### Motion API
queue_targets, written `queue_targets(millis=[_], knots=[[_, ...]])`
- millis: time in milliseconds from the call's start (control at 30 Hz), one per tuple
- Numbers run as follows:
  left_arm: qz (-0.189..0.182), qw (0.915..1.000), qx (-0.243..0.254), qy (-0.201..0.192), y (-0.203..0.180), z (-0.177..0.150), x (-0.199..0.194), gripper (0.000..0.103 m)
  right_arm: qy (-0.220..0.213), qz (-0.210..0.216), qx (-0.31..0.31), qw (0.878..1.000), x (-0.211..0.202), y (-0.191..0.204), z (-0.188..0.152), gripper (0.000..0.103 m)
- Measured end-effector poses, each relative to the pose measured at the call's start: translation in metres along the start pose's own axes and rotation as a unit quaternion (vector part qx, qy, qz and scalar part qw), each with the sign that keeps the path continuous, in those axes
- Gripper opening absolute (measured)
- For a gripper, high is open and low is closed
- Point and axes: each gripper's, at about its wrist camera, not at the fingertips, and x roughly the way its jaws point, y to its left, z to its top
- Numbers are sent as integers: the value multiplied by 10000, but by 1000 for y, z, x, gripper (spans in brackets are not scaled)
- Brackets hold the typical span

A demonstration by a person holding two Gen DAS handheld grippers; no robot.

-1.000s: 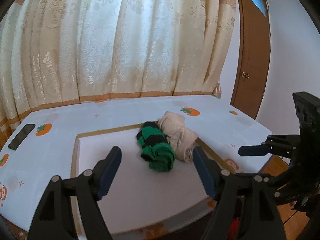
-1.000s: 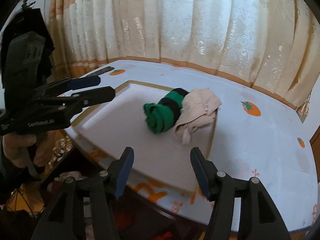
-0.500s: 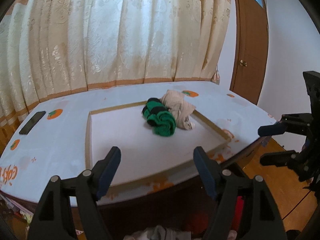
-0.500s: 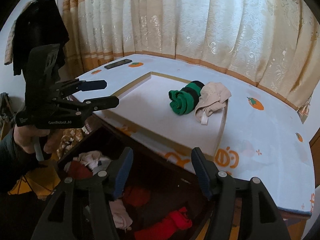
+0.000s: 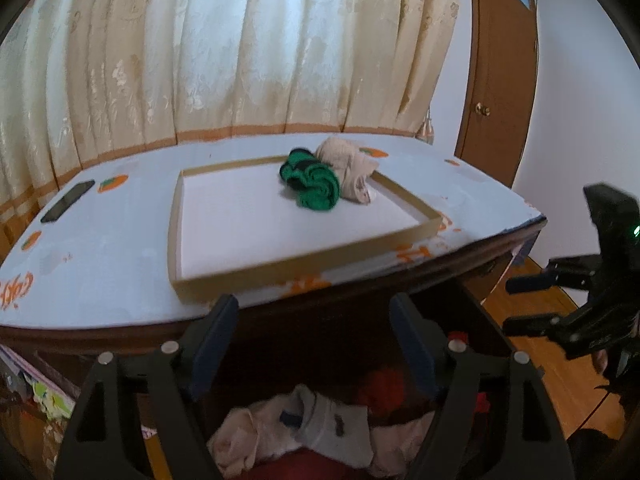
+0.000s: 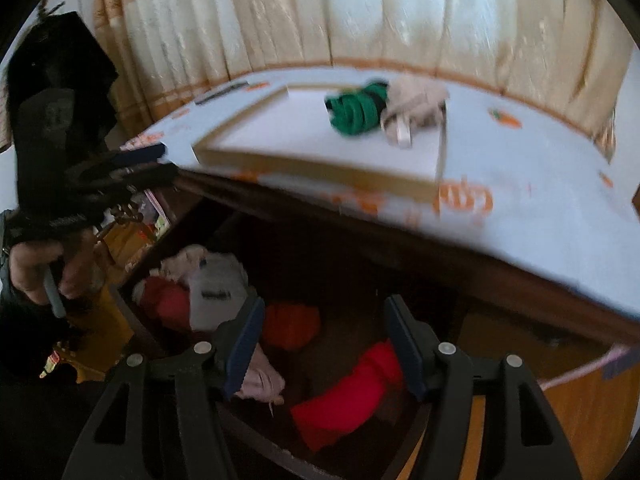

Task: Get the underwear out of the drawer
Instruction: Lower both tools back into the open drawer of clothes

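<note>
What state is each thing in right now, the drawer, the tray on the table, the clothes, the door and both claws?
Drawer: pulled open, clothes inside.
Tray: flat on the table, holding two garments.
Green garment: bunched on the tray.
Beige garment: crumpled, touching the green one.
Red garment: rolled, lying in the drawer.
Door: closed.
Left claw: open, empty.
Right claw: open, empty.

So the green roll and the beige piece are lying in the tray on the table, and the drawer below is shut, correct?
Not quite: the drawer is open, with clothes showing inside it in the right wrist view. The green roll and beige piece do lie in the tray on the table.
</note>
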Motion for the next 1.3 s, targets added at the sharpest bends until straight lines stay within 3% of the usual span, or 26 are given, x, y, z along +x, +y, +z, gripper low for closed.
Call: queue_targets(millis=[133,233,333,600,867,967,1300], knots=[[73,9998,-44,180,2,-15,3,80,365,-47,291,9989,26,-7,-24,65],[119,9993,-40,355,4,-27,8,89,619,-298,358,9970,45,-10,-35,65],[155,9986,-35,510,8,-38,12,90,899,-304,546,9940,63,-17,-44,65],[396,9963,-231,731,37,-52,14,93,1258,-766,365,9884,85,-17,-52,65],[567,9931,-143,1018,51,-67,17,93,1586,-816,270,9836,102,-18,-60,65],[514,9913,-86,1205,49,-72,23,93,1699,-831,206,9817,108,-17,-62,65],[86,9909,254,1318,11,-73,34,93,1772,-978,-31,9793,119,-11,-53,65]])
